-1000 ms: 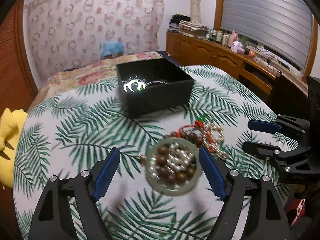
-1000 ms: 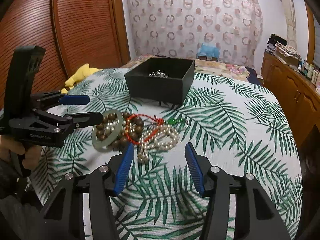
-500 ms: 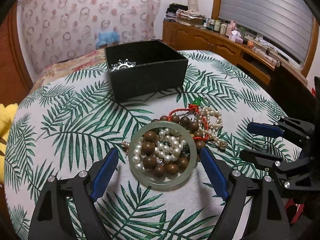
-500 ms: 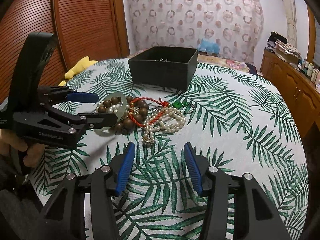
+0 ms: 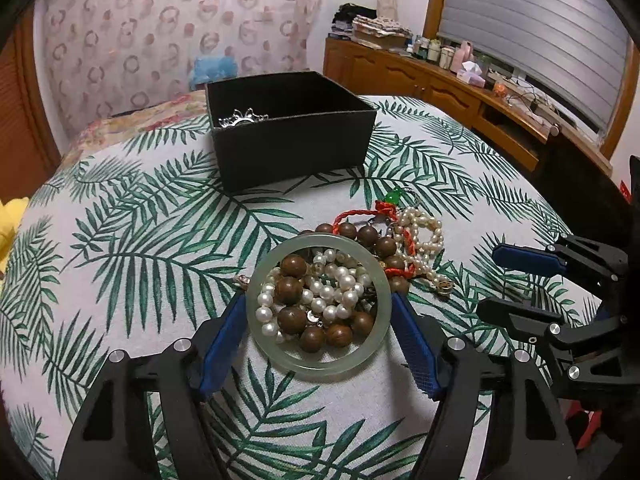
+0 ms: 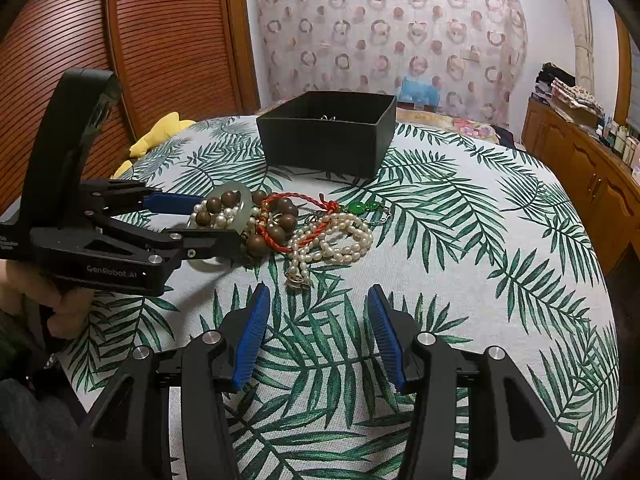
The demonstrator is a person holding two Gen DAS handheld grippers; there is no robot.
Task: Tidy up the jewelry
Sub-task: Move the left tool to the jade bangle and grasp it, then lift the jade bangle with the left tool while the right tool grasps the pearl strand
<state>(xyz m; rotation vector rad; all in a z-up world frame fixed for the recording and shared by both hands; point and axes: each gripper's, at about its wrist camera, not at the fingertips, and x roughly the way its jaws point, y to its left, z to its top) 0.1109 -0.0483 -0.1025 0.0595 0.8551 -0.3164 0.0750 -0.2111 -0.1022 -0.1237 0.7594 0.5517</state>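
- Left wrist view: the left gripper (image 5: 320,332) stands open, its blue pads on either side of the pale green jade bangle (image 5: 318,364), at or just beside its outer rim; whether they touch I cannot tell.
- That bangle lies near the middle of the palm-leaf-print tabletop (image 5: 132,248), resting partly on a heap of jewelry, so it is tilted, its far rim raised, its opening facing up; a ring has no long axis.
- Inside and behind the ring sit brown wooden beads (image 5: 290,290) and white pearl strands (image 5: 334,280); a red braided cord (image 5: 406,240) with a green stone and more pearls trail toward the right edge.
- Right wrist view: the right gripper (image 6: 318,334) hangs open and empty above the near part of the tabletop, close to the pearls (image 6: 332,240) but apart from them.
- Toward the far edge stands the black square open box (image 5: 292,148), with one silver piece (image 5: 240,118) already inside.
- Judged step: taking the bangle for the box. Next the pads need to close squarely across the ring's width, then lift straight up so the beads inside slip free rather than drag along.
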